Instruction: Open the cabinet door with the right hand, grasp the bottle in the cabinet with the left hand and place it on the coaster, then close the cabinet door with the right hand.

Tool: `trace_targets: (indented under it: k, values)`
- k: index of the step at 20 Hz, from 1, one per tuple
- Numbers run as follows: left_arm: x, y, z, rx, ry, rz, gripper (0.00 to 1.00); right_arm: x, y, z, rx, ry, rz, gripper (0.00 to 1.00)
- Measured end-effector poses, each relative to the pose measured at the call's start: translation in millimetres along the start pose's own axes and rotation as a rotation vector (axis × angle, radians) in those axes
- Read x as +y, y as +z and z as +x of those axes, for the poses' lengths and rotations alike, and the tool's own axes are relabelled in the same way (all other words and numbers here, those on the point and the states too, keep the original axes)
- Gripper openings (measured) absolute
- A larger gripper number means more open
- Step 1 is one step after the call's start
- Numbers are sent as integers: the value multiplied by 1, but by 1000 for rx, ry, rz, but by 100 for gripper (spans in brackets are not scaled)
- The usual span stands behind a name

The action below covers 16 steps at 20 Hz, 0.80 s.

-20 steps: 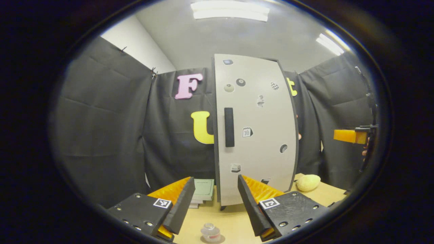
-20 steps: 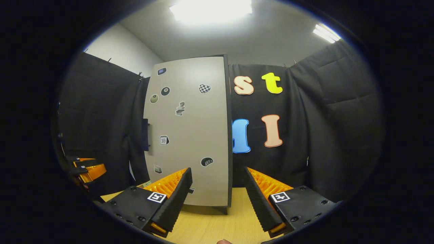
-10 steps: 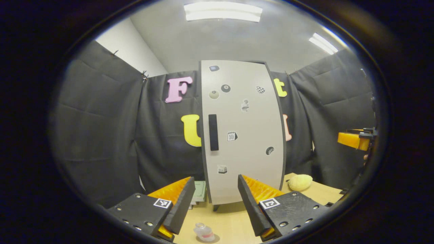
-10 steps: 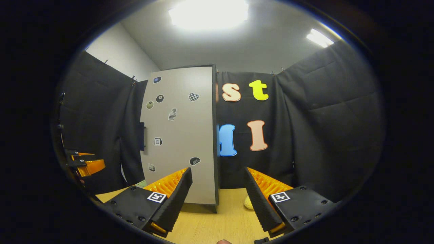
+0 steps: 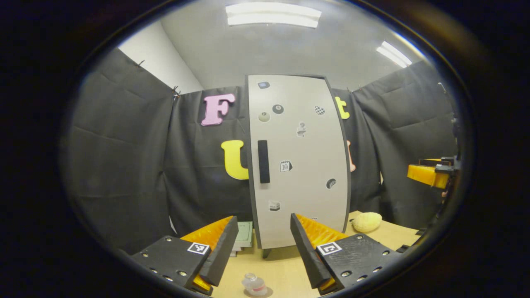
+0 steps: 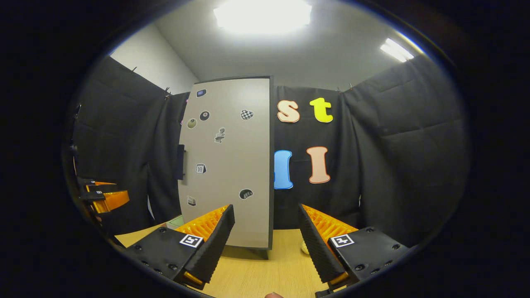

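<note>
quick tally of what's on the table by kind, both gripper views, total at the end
Cabinet: 1
Small clear bottle, near the left gripper's fingers: 1
Yellow sponge-like lump, right of the cabinet: 1
Green book stack, left of the cabinet: 1
Total: 4 things on the table. Whether a coaster lies under the bottle is hard to tell.

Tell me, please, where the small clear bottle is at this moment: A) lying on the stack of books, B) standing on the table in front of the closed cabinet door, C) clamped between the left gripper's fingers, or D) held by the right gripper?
B: the bottle stands on the table before the shut cabinet door, below the open left gripper.
</note>
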<state>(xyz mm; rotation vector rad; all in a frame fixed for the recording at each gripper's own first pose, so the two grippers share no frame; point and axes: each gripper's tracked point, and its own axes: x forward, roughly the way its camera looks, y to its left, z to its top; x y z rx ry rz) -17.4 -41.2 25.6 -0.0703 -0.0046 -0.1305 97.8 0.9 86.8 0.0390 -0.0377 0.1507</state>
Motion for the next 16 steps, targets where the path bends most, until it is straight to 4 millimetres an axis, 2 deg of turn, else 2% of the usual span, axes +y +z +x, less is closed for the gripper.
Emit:
trace_targets:
  k: [5,16]
  values:
    - [12,4,4,-5,4,-11,79,4,-1,2,8,0,-2,96]
    - [10,3,4,3,-5,-9,78,1,-5,3,15,0,0,96]
